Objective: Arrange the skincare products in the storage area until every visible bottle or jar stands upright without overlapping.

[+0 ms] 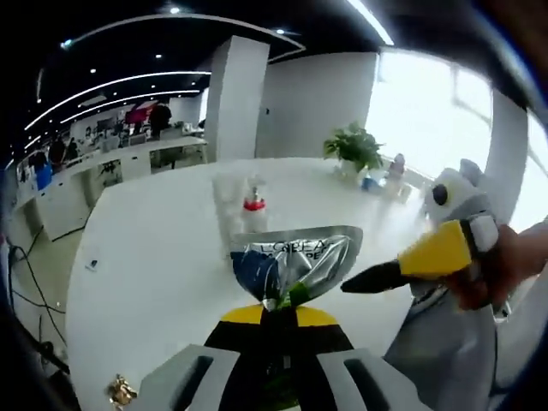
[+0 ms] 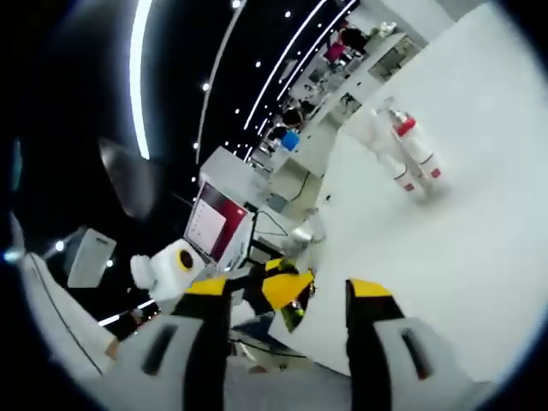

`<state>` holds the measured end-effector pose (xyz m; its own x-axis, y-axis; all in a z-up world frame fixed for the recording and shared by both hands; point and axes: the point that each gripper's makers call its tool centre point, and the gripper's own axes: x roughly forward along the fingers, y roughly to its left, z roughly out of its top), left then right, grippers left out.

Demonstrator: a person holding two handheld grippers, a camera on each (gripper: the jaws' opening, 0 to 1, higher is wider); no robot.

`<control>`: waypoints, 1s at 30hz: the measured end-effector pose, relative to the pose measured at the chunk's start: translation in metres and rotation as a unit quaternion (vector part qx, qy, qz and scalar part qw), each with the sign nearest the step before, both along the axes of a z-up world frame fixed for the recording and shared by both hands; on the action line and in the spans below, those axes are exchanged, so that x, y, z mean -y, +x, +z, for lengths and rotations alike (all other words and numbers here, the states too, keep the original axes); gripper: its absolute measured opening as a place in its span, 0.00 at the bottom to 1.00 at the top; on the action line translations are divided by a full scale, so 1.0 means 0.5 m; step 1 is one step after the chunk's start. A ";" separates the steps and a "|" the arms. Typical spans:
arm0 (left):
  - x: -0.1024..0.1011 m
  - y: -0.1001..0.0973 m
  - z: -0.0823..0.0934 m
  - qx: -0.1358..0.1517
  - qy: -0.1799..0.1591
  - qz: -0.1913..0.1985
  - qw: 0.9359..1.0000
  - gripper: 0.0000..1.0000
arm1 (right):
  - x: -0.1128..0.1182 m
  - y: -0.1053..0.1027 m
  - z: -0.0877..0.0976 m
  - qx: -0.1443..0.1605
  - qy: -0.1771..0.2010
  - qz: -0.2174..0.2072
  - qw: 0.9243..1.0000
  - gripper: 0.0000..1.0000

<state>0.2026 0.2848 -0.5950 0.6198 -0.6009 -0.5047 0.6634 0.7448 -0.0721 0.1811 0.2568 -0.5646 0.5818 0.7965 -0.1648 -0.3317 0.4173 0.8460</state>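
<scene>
In the left gripper view the left gripper (image 1: 276, 310) is clenched on a crinkled silver sachet (image 1: 295, 264) printed with L'Oreal lettering and a blue panel; the sachet sticks up from between the black and yellow jaw tips over the near edge of the round white table (image 1: 163, 257). From the right, the right gripper (image 1: 360, 280) reaches in with a black tip on a yellow body, held by a hand (image 1: 501, 270), its tip just beside the sachet; whether they touch cannot be told. Farther in on the table, toward the middle, stand pale skincare bottles (image 1: 244, 210), one with a red collar, upright and close together. A potted plant (image 1: 354, 148) sits at the far edge. In the right gripper view the right gripper (image 2: 287, 304) has its jaws spread apart with nothing between them, and the bottles (image 2: 409, 154) appear tilted with the view on the table (image 2: 445, 248).
</scene>
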 end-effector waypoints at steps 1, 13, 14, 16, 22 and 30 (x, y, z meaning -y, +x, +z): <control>0.003 -0.007 0.002 0.003 0.003 -0.001 1.000 0.10 | -0.003 0.001 0.006 -0.004 0.011 -0.004 1.000 0.55; 0.032 -0.059 0.008 0.021 0.020 -0.022 0.999 0.12 | 0.015 0.007 -0.036 -0.092 0.004 -0.050 0.995 0.23; 0.034 -0.060 0.006 0.024 0.027 -0.027 0.999 0.12 | 0.017 0.005 -0.043 -0.095 -0.008 -0.050 0.994 0.22; 0.036 -0.061 -0.002 0.018 0.027 -0.029 0.999 0.14 | 0.019 0.007 -0.046 -0.095 -0.014 -0.050 0.994 0.20; 0.047 -0.065 -0.012 0.005 0.024 -0.034 0.999 0.26 | 0.027 0.013 -0.047 -0.081 -0.048 -0.033 0.995 0.09; 0.066 -0.071 0.011 -0.037 -0.076 -0.040 0.996 0.63 | 0.036 0.012 -0.022 -0.080 -0.036 0.002 0.996 0.03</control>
